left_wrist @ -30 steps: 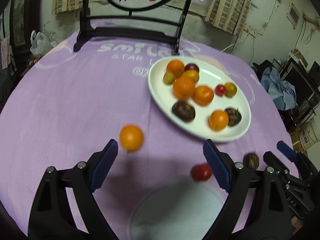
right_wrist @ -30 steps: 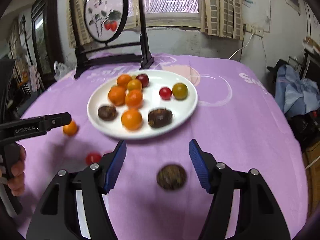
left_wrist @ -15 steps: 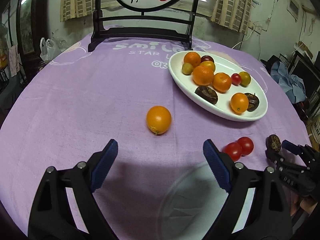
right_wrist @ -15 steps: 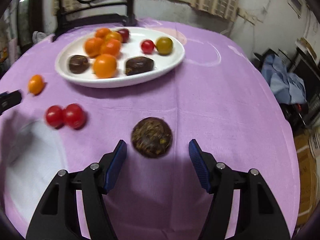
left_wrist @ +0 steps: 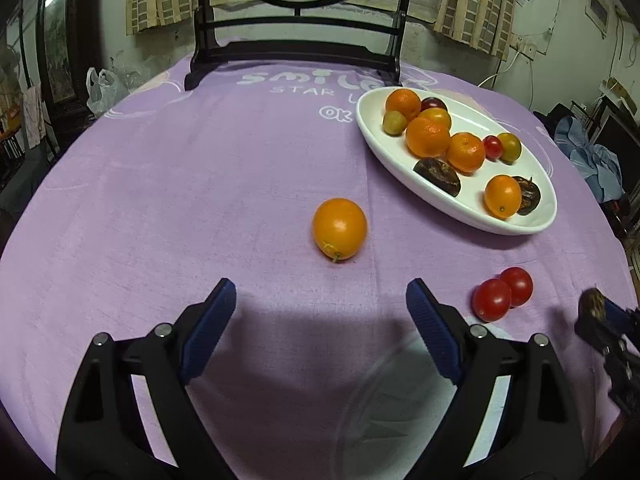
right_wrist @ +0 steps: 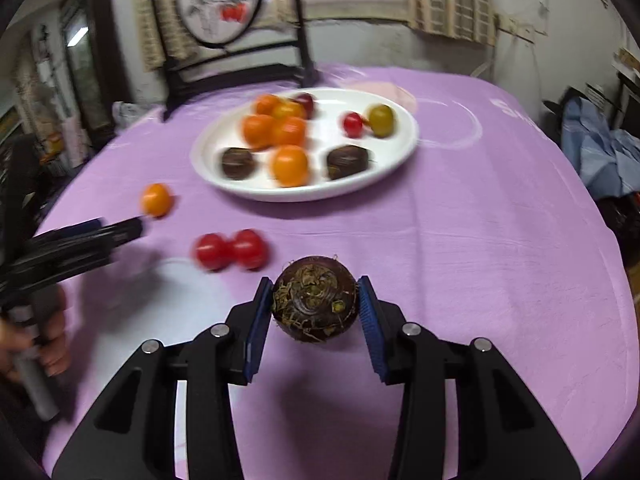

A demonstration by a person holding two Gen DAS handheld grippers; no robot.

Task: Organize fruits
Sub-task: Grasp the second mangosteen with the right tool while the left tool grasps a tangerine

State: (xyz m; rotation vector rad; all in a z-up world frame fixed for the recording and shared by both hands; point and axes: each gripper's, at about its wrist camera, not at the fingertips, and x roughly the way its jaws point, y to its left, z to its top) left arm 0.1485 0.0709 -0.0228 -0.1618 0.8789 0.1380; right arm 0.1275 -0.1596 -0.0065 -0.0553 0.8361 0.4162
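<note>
A dark brown, rough-skinned round fruit (right_wrist: 315, 299) sits between the blue pads of the right gripper (right_wrist: 315, 304), whose jaws are closing on it; the pads look to be touching its sides, though motion blur makes that hard to confirm. Just beyond it lie two red tomatoes (right_wrist: 231, 249) side by side on the purple cloth of the tabletop (right_wrist: 480, 240). Farther off stands a white oval plate (right_wrist: 404, 148) holding oranges, dark fruits and small tomatoes. A lone orange fruit (left_wrist: 339, 228) rests on the cloth ahead of the left gripper (left_wrist: 321, 306), which stands wide with nothing between its pads. White print on the cloth reads "smile", "STAR" and "OK", partly hidden. At the far edge is a dark wooden stand (left_wrist: 296, 54) with a round panel painted with red fruit, before a curtained window and scuffed walls.
</note>
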